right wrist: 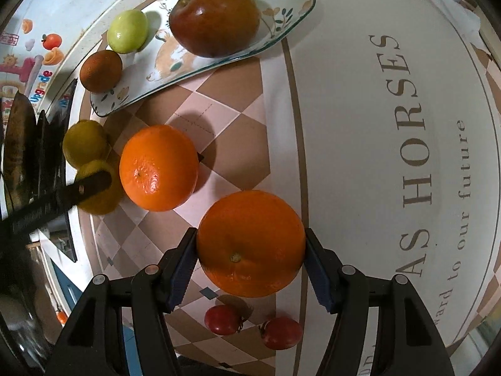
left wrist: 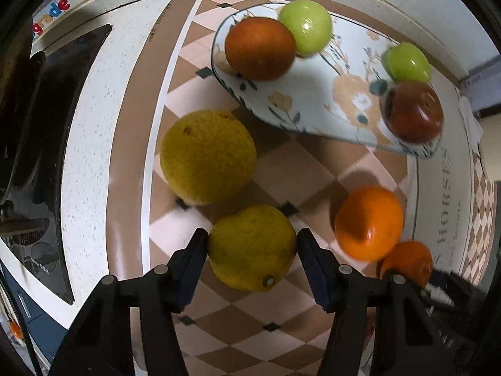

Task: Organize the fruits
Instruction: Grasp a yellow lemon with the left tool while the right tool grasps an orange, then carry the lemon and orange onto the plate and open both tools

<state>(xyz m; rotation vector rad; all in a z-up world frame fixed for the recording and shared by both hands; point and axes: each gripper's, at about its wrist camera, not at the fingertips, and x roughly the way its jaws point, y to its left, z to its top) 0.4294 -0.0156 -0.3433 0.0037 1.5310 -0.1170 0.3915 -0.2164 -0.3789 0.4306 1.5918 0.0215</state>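
My left gripper [left wrist: 252, 239] is shut on a yellow lemon [left wrist: 252, 247] above the checkered mat. A second, larger lemon [left wrist: 208, 156] lies just beyond it. My right gripper [right wrist: 250, 239] is shut on an orange [right wrist: 250, 243] held over the mat. Another orange [right wrist: 159, 168] lies on the mat to its left. The floral plate [left wrist: 313, 106] at the back holds a brown fruit [left wrist: 260, 48], two green fruits [left wrist: 305, 26] and a red apple [left wrist: 413, 112]. The left gripper's finger [right wrist: 90, 186] shows in the right wrist view against its lemon.
Two small red tomatoes [right wrist: 223, 319] [right wrist: 281, 332] lie on the mat below the held orange. A white mat area printed "HORSES" [right wrist: 413, 119] lies to the right. A black stovetop [left wrist: 56, 144] borders the white counter on the left.
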